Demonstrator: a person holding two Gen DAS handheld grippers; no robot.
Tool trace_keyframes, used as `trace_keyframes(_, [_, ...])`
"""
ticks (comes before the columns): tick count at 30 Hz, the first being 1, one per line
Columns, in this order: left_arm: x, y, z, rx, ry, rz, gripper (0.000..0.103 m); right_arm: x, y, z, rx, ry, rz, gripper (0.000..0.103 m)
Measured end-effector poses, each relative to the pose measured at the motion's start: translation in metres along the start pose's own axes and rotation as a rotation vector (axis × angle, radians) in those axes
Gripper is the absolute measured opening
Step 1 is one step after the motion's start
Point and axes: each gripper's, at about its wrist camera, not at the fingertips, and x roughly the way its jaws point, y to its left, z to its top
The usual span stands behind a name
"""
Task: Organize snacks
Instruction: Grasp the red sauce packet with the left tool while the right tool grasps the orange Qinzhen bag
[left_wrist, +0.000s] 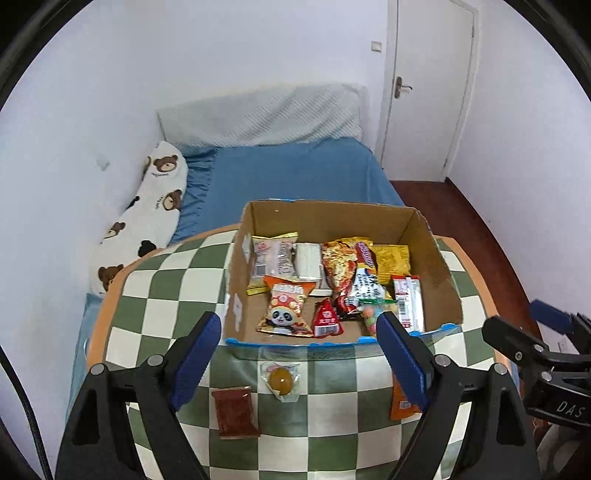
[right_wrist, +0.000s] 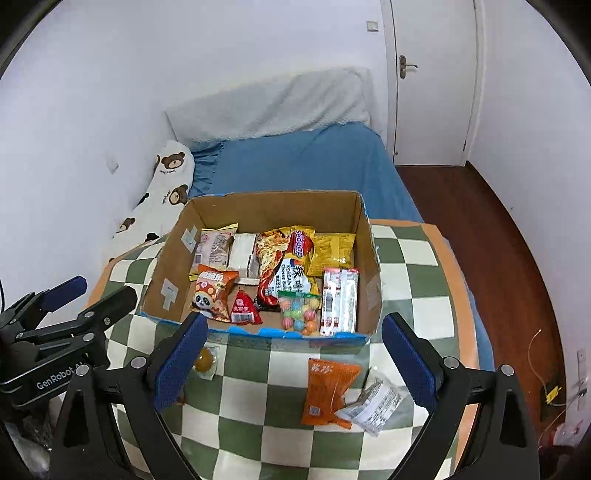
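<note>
A cardboard box (left_wrist: 439, 273) stands on the checkered table and holds several snack packets; it also shows in the right wrist view (right_wrist: 369, 258). In front of it lie a brown packet (left_wrist: 234, 411), a clear pack with a yellow ball (left_wrist: 281, 378), an orange packet (right_wrist: 328, 387) and a clear white packet (right_wrist: 376, 402). My left gripper (left_wrist: 301, 363) is open and empty above the yellow-ball pack. My right gripper (right_wrist: 295, 369) is open and empty above the orange packet.
The green and white checkered table (left_wrist: 332, 443) has an orange rim. Behind it is a bed with a blue sheet (left_wrist: 295, 173) and a bear-print pillow (left_wrist: 151, 206). A white door (left_wrist: 428, 88) and dark wood floor (right_wrist: 498, 258) are at the right.
</note>
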Motion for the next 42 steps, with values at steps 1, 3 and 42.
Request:
trace_keyframes(1, [0.001, 0.002, -0.004, -0.003, -0.002, 0.014, 0.086, 0.0, -0.002, -0.004, 0.009, 0.004, 0.008, 0.097])
trace_keyframes(3, [0.007, 0.007, -0.015, -0.009, 0.013, 0.037, 0.086, 0.007, -0.006, -0.013, 0.015, 0.0, 0.0, 0.097])
trace_keyframes(42, [0.171, 0.073, -0.207, -0.189, 0.665, -0.053, 0.053, 0.199, 0.007, -0.202, 0.042, 0.598, 0.049, 0.059])
